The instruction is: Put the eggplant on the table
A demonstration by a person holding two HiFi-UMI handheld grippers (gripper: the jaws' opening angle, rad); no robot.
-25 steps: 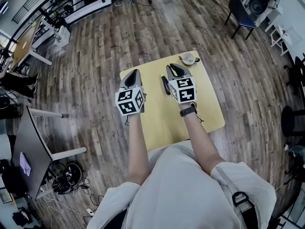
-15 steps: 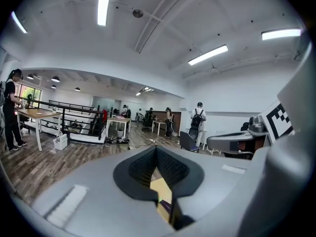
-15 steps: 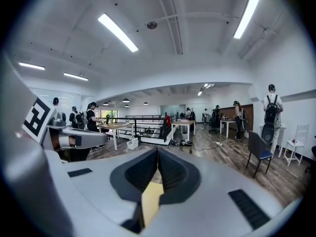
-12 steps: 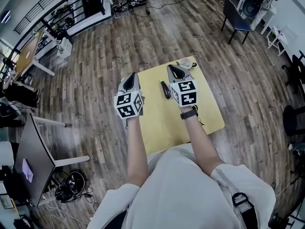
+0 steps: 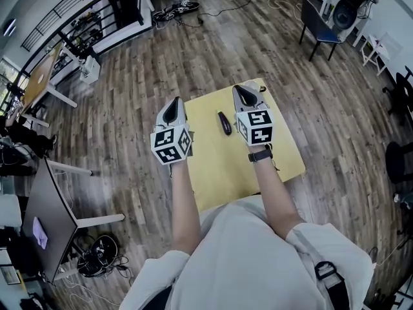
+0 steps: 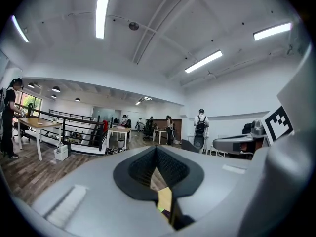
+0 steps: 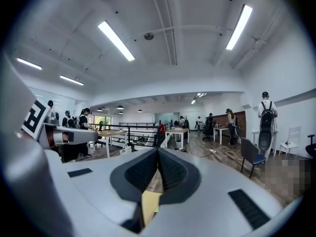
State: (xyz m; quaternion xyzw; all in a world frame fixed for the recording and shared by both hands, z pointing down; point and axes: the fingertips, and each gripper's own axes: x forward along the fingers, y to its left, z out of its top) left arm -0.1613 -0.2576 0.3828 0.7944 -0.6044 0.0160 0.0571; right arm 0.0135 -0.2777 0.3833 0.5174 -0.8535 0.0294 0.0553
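Jaws together on left gripper (image 6: 156, 149), right gripper (image 7: 158, 150); slim dark eggplant (image 5: 224, 123), flat yellow table (image 5: 219, 166).

wood floor (image 5: 193, 50), ceiling strip lights (image 6: 102, 9)

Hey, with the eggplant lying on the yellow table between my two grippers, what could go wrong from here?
1. The eggplant lies loose, close beside the right hand-held gripper, whose jaws are shut and empty; a sideways swing could knock it.
2. It looks rounded, so a nudge might roll it across the table toward an edge.
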